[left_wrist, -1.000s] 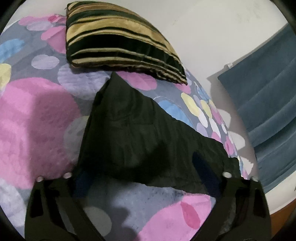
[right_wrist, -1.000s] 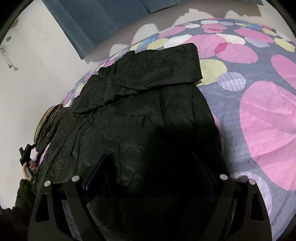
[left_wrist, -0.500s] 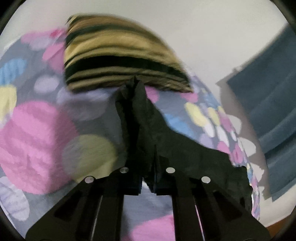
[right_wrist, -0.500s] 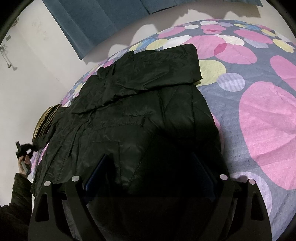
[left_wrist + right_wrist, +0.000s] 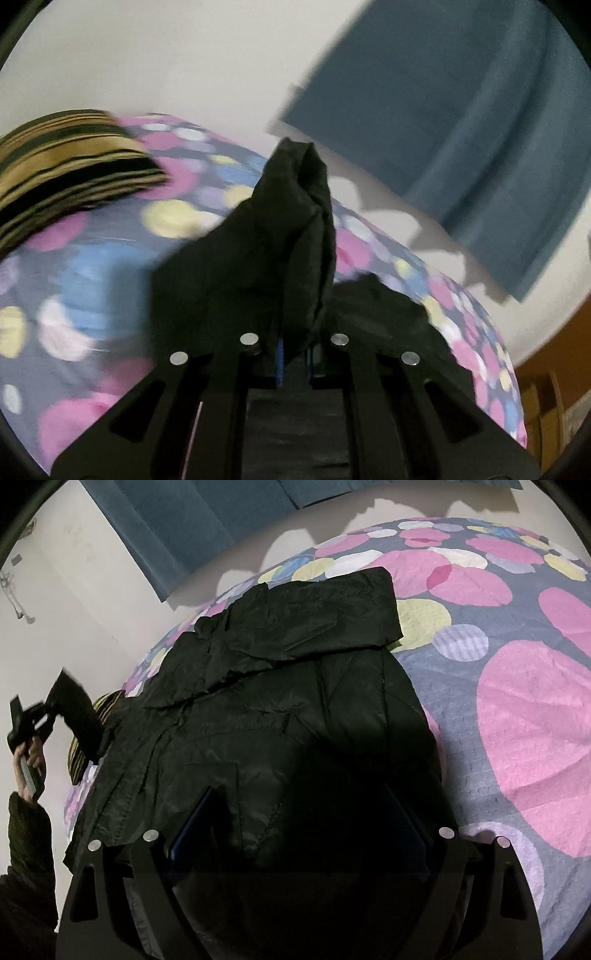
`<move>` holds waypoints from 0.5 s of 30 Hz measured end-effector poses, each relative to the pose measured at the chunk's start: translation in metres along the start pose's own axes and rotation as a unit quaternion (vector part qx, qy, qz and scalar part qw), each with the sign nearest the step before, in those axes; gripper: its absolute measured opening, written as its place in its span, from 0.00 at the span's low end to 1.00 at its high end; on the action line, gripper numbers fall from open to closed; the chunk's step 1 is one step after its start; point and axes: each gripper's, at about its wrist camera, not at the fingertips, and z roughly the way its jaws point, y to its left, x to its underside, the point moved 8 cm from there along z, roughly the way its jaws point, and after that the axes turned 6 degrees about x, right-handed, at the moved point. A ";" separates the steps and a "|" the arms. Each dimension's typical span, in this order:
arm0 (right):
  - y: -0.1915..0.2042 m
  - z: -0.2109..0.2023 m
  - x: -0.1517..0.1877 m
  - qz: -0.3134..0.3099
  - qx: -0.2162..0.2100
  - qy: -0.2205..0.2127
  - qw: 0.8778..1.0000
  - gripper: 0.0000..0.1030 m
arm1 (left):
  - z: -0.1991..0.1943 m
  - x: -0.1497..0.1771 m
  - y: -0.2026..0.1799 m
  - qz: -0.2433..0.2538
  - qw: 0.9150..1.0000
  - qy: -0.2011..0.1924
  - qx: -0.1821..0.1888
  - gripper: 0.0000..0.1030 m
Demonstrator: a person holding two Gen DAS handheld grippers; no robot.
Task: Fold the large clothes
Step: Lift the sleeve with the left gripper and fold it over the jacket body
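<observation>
One large black quilted jacket (image 5: 280,716) lies spread on the bed's grey sheet with pink, yellow and blue spots (image 5: 517,686). No writing or label can be read on it. The left gripper (image 5: 293,354) has its fingers clenched on a bunched sleeve end (image 5: 291,236), lifted clear of the jacket's body. The right gripper (image 5: 295,834) hovers over the jacket's near hem, fingers spread apart. Beyond the jacket's far edge sits a gold-and-black striped cushion (image 5: 66,162); bare sheet opens beside the jacket, and blue curtains (image 5: 461,129) hang past it.
</observation>
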 end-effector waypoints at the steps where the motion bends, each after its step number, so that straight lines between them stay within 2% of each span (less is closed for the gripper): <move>1: 0.000 0.000 0.000 0.001 -0.001 0.000 1.000 0.85 | 0.009 0.005 -0.018 0.012 1.000 0.008 0.010 0.07; 8: 0.000 0.000 0.000 0.007 -0.006 -0.002 1.000 0.85 | 0.063 0.044 -0.120 0.062 0.994 0.058 0.074 0.07; 15: 0.000 0.000 0.000 0.011 -0.012 -0.002 1.000 0.85 | 0.115 0.098 -0.178 0.098 0.983 0.115 0.102 0.07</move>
